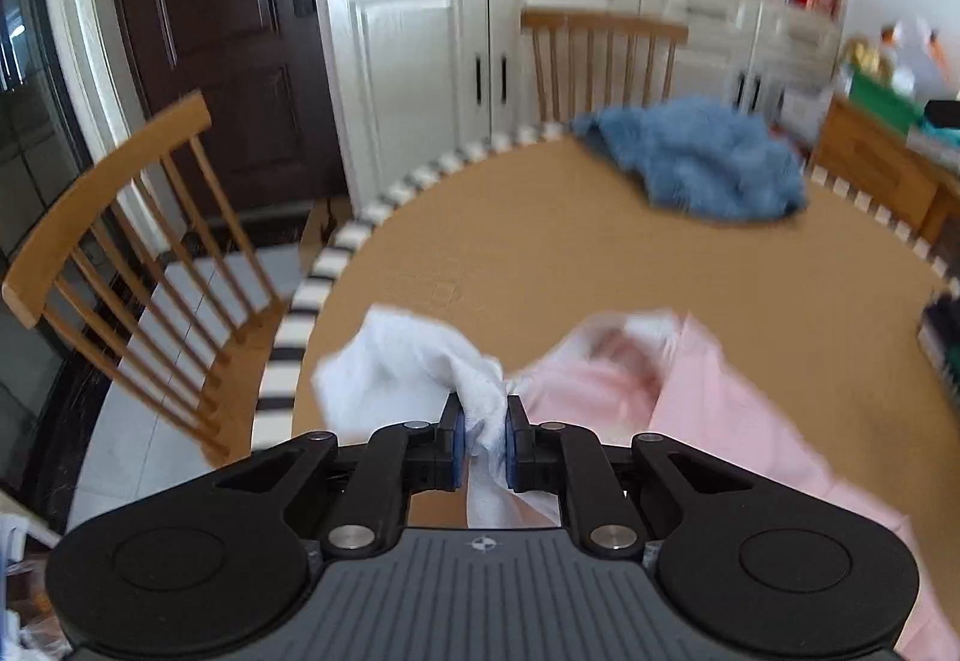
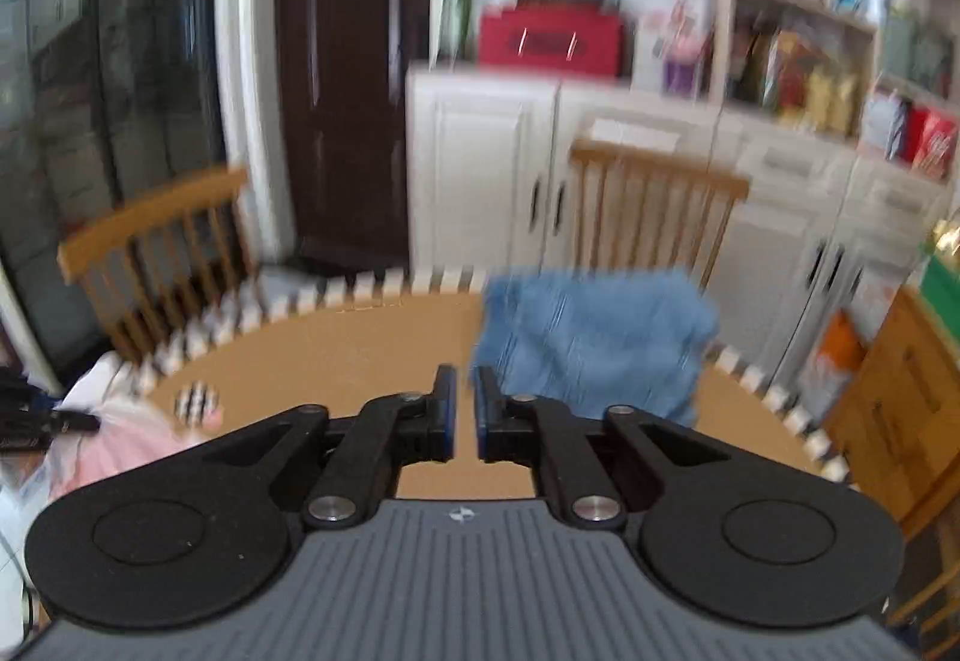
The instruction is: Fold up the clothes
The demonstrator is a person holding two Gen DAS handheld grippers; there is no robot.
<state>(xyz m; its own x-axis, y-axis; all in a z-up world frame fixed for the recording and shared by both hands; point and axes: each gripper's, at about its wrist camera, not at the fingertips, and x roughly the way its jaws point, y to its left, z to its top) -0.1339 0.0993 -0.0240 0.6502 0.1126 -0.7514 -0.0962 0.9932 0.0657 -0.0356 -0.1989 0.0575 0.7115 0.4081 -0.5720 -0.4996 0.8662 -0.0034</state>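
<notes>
Your left tool (image 1: 481, 412) is clamped on a bunched white corner of the pink-and-white garment (image 1: 690, 409), which trails right of the tool over the counter (image 1: 540, 241). Your right tool (image 2: 466, 382) is nearly closed, nothing between its pads. The blue fluffy garment (image 2: 591, 340) lies just beyond it at the counter's far edge, by the wooden chair (image 2: 654, 211)

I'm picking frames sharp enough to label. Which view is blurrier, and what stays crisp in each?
Right wrist view is blurrier: the blue towel, chairs and shelves smear in vertical streaks, and only the right gripper stays sharp. Left wrist view is milder: the left gripper and the white cloth it pinches read clearly, the pink garment softens, and fisheye distortion bends the table edge.
</notes>
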